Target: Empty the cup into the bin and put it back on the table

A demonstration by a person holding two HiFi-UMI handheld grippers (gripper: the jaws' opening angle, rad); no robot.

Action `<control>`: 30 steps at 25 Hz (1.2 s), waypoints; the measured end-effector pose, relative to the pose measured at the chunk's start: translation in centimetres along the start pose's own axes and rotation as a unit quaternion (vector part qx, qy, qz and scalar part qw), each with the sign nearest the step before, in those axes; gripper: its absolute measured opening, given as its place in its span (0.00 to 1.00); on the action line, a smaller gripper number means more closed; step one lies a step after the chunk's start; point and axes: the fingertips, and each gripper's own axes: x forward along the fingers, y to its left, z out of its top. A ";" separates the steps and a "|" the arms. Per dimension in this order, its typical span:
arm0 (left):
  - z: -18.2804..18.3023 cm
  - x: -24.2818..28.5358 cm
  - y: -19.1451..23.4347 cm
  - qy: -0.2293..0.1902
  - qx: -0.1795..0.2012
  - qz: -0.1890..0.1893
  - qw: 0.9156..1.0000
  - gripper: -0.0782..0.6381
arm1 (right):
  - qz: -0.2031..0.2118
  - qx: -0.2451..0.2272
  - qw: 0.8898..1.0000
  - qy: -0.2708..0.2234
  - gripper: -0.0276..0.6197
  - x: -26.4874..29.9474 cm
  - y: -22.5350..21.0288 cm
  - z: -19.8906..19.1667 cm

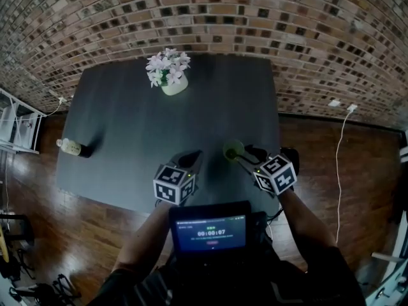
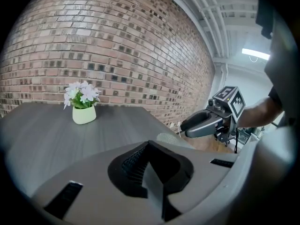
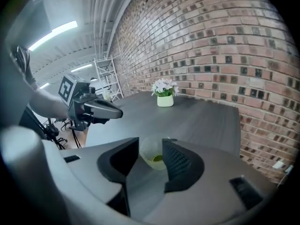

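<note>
Green cup (image 3: 152,157) between right gripper's (image 3: 151,144) parted fingers (image 3: 177,165)

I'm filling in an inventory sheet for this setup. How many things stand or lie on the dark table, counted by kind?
Flower pot: 1
Bottle: 1
Cup: 1
Total: 3
</note>
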 end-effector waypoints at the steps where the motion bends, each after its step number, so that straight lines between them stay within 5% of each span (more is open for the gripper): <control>1: -0.3 0.2 0.1 0.003 -0.003 0.003 1.000 0.10 | 0.007 -0.003 1.000 0.006 0.36 0.2 0.0 -0.3; 4: -0.8 0.7 0.1 0.010 -0.008 0.009 1.000 0.10 | 0.030 -0.013 0.999 0.021 0.41 0.5 0.0 -0.8; 8: -1.3 0.9 -0.1 0.016 -0.007 0.011 1.000 0.10 | 0.051 -0.011 0.998 0.031 0.60 1.5 -0.4 -2.3; 11: -1.6 0.3 0.3 0.011 -0.012 0.024 1.000 0.10 | 0.062 -0.012 0.998 0.030 0.62 2.5 -0.6 -3.0; 13: -1.8 0.5 0.6 0.014 -0.012 0.033 0.999 0.10 | 0.076 -0.017 0.996 0.035 0.75 3.1 -0.9 -3.5; 30: -5.3 0.2 1.7 0.044 -0.022 0.067 0.997 0.10 | 0.148 -0.051 0.988 0.013 0.77 9.0 -0.3 -5.9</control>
